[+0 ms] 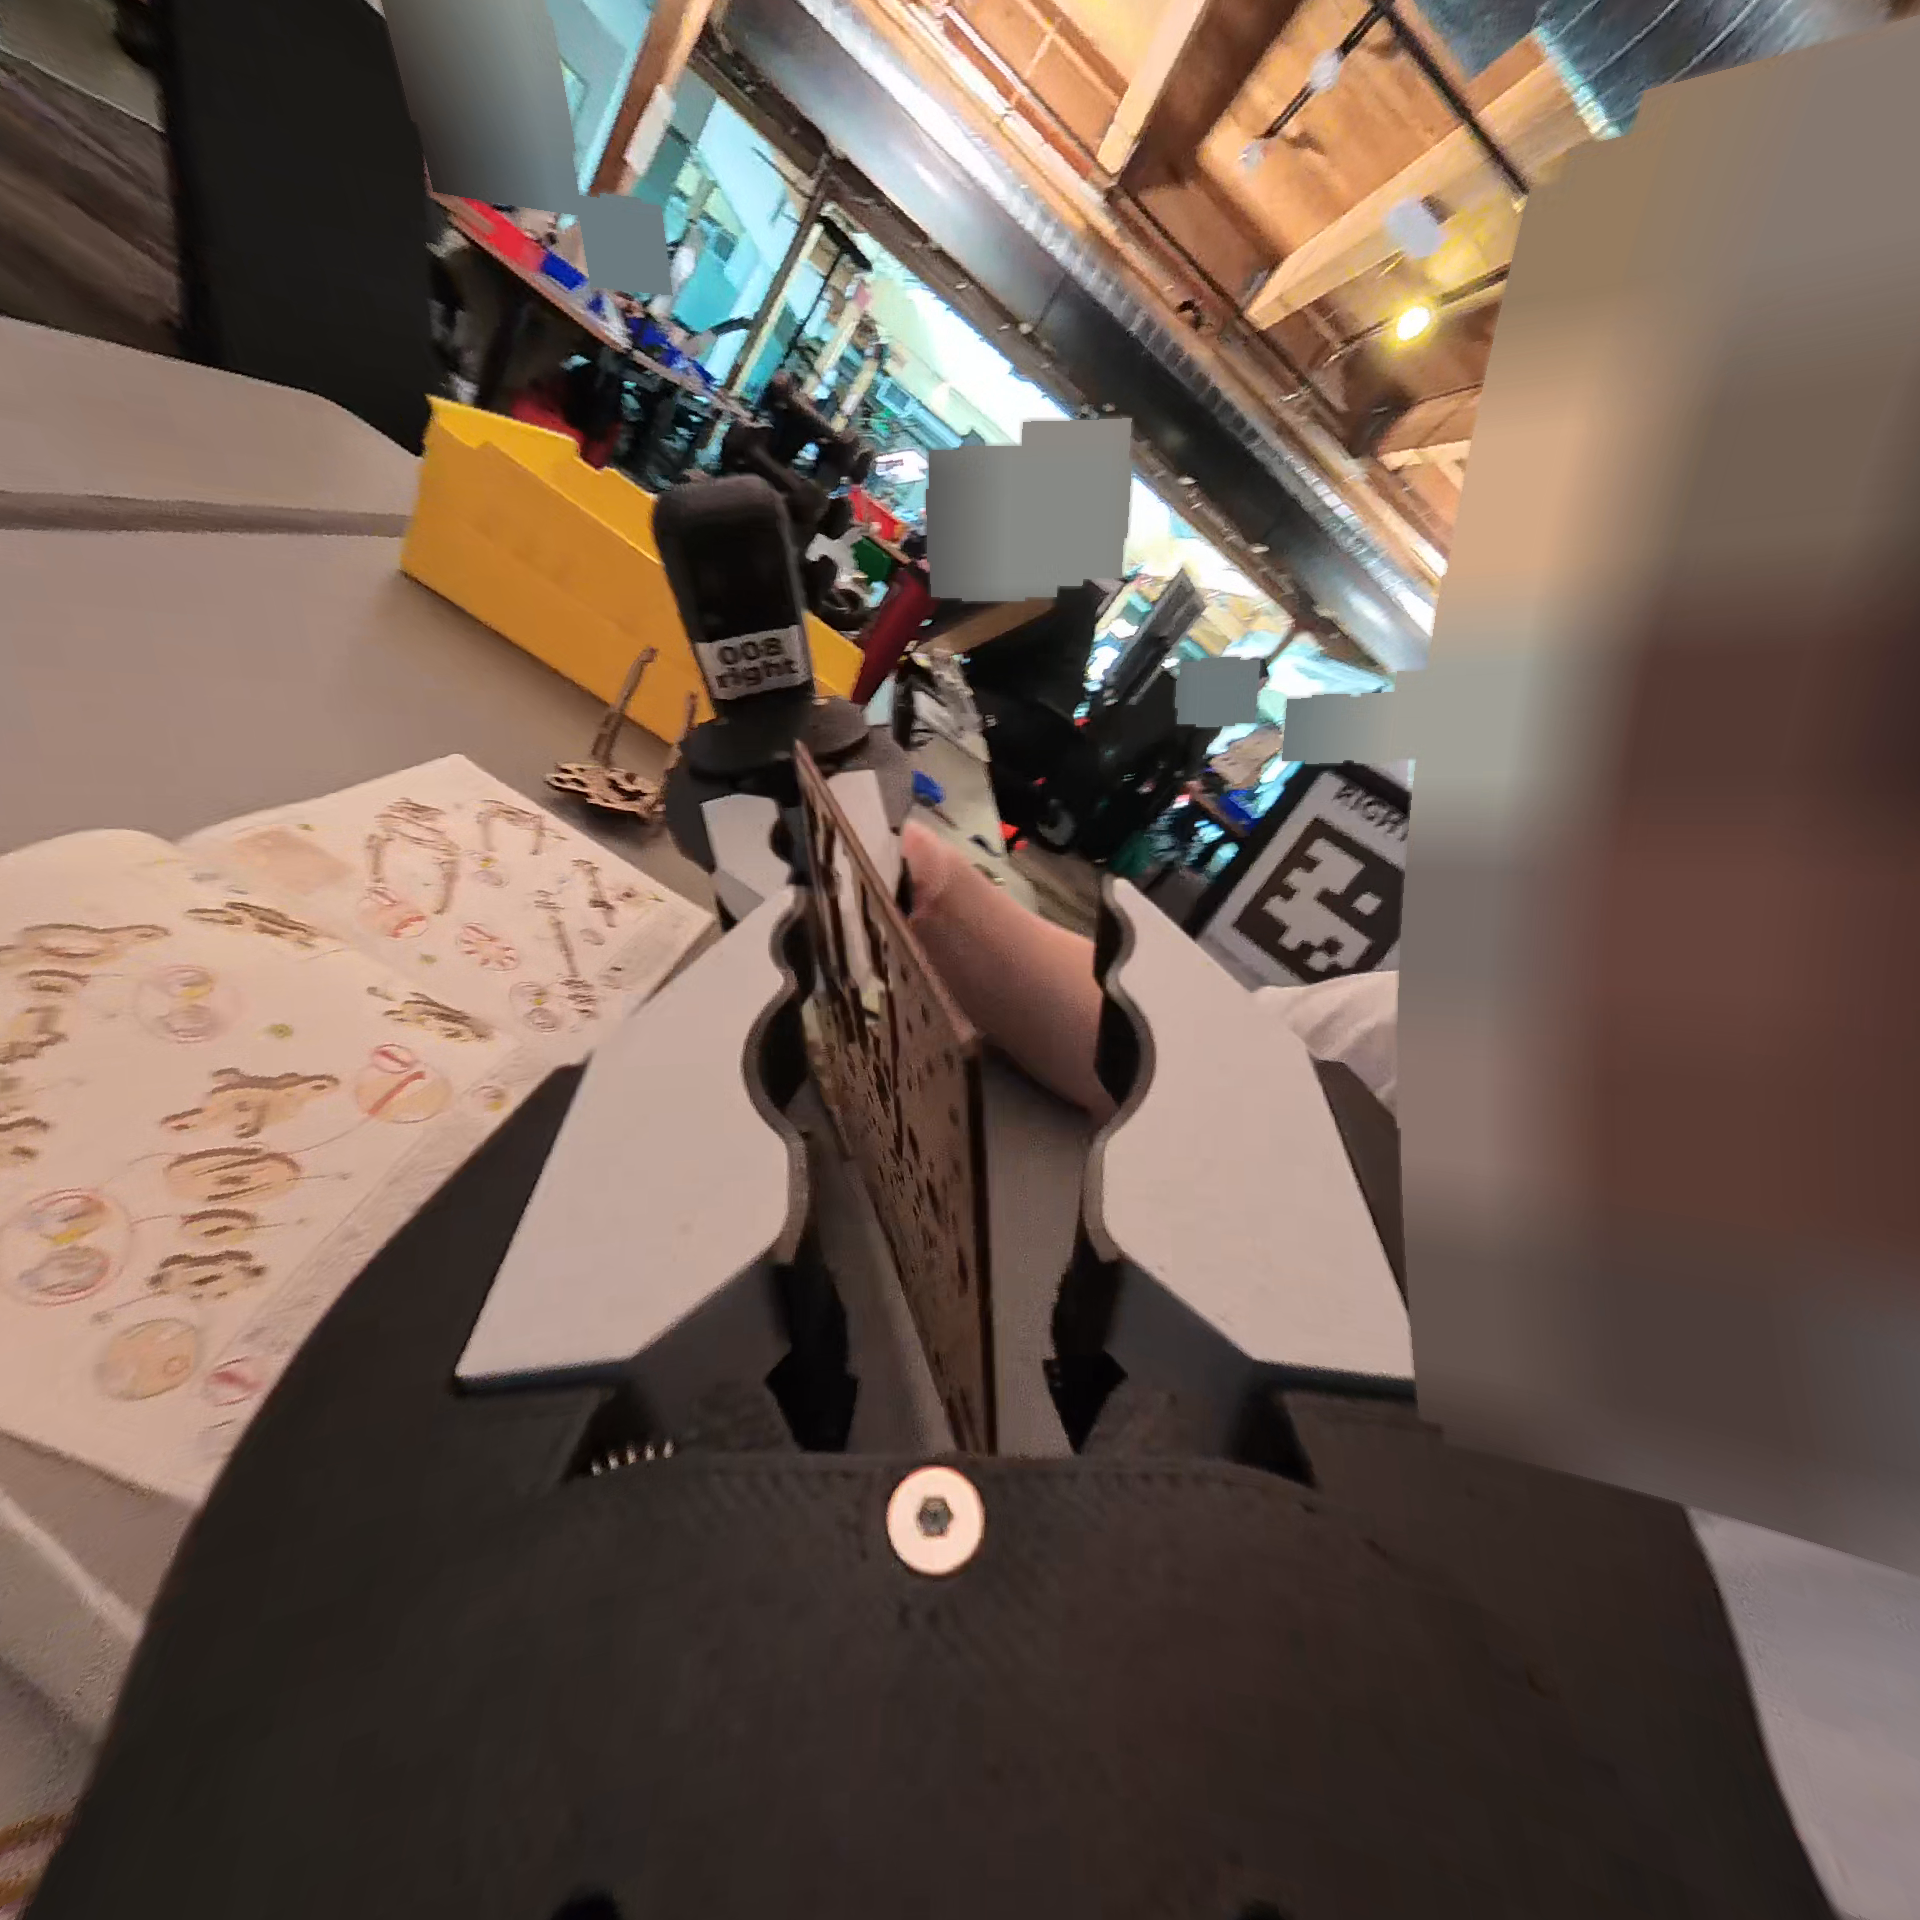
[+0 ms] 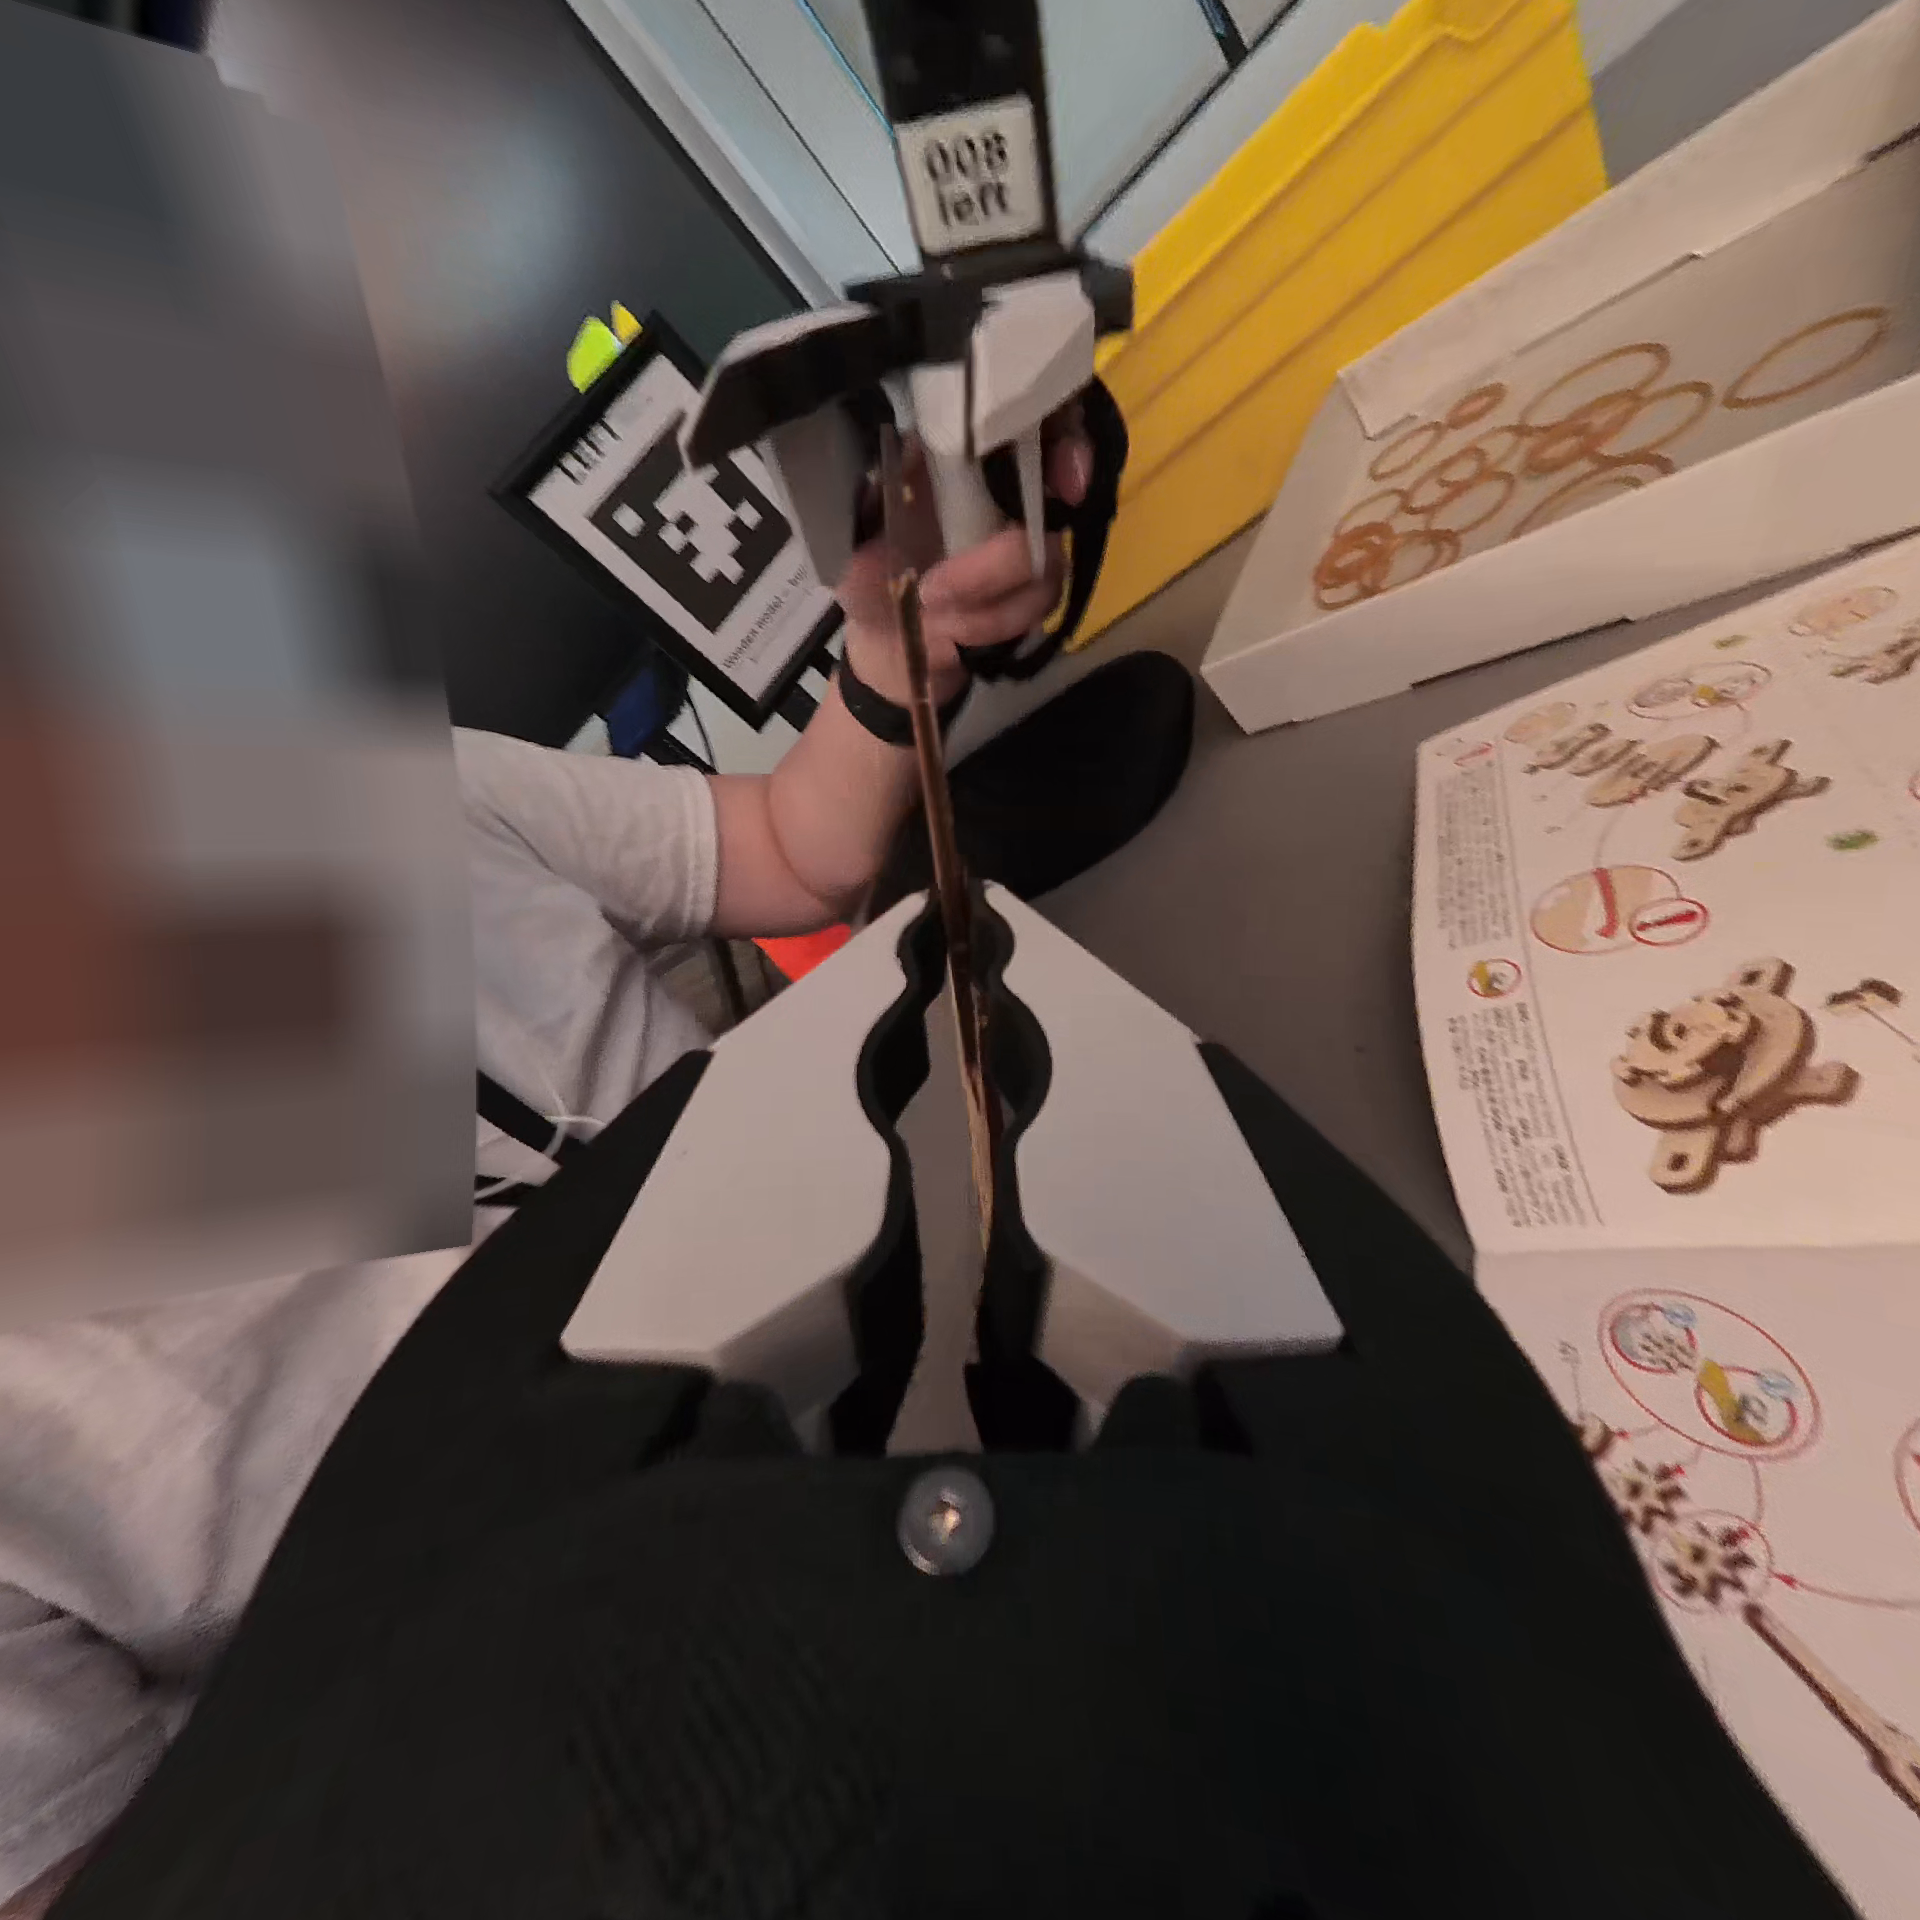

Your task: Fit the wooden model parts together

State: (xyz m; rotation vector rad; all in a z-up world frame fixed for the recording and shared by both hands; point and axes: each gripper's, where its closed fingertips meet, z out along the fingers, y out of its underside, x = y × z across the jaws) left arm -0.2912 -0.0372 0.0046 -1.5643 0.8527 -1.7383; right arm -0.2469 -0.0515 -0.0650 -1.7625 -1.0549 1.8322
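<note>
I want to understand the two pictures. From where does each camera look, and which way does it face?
Left wrist view: sits on the left gripper, facing the right gripper and yellow bin; a bare forearm shows.
Right wrist view: sits on the right gripper, facing the left gripper; the hand holding it shows.
Shared: the wooden sheet, bin, and instruction sheet.

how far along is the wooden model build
Early, by the look of it. Done: a few small wooden pieces lie on the table by the yellow bin. In hand: the right gripper clamps a laser-cut wooden sheet edge-on; the left gripper is open around it. Left: most of the assembly; the instruction booklet lies open.
</note>
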